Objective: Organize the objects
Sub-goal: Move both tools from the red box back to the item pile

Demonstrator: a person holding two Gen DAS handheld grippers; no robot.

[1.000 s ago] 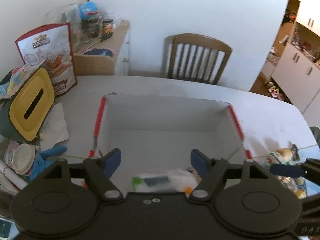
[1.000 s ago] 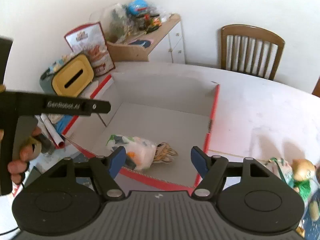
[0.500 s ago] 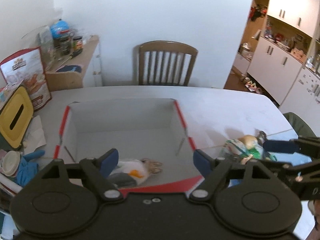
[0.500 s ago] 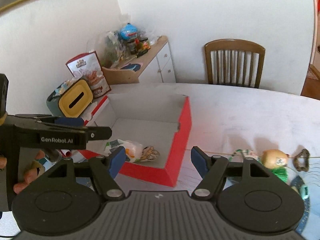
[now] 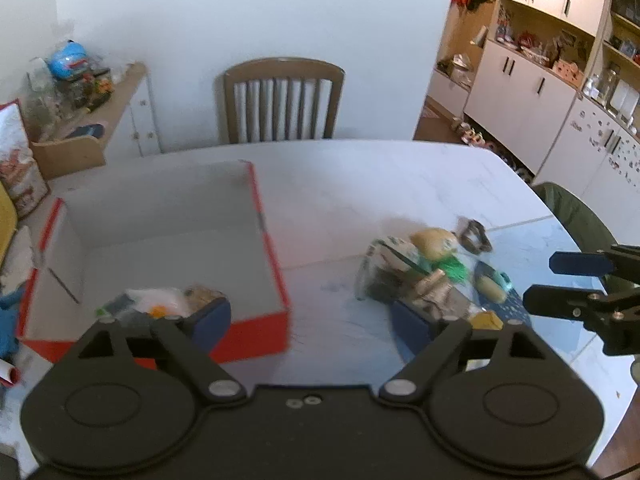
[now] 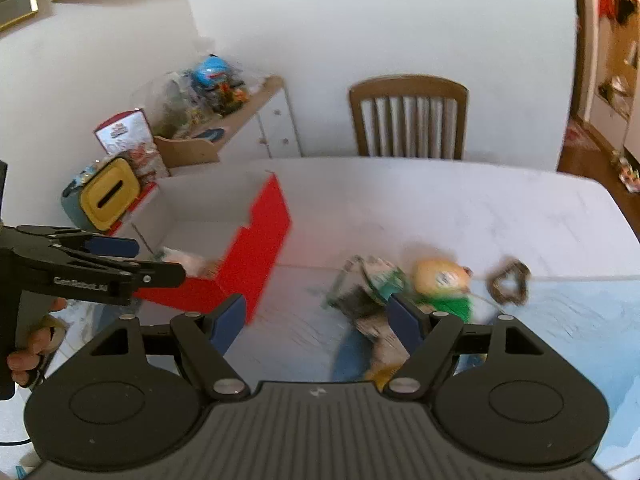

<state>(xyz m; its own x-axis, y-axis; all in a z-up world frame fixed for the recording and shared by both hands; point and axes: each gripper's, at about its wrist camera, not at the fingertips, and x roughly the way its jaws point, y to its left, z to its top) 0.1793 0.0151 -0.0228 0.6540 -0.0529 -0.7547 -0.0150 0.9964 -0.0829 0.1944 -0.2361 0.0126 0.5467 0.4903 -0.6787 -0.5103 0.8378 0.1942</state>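
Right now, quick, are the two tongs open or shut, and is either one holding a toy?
Left tongs: open, just been widening, holding nothing.
Right tongs: open, just been widening, holding nothing.

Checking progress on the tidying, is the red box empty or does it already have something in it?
Not empty: a white packet lies in the red box.
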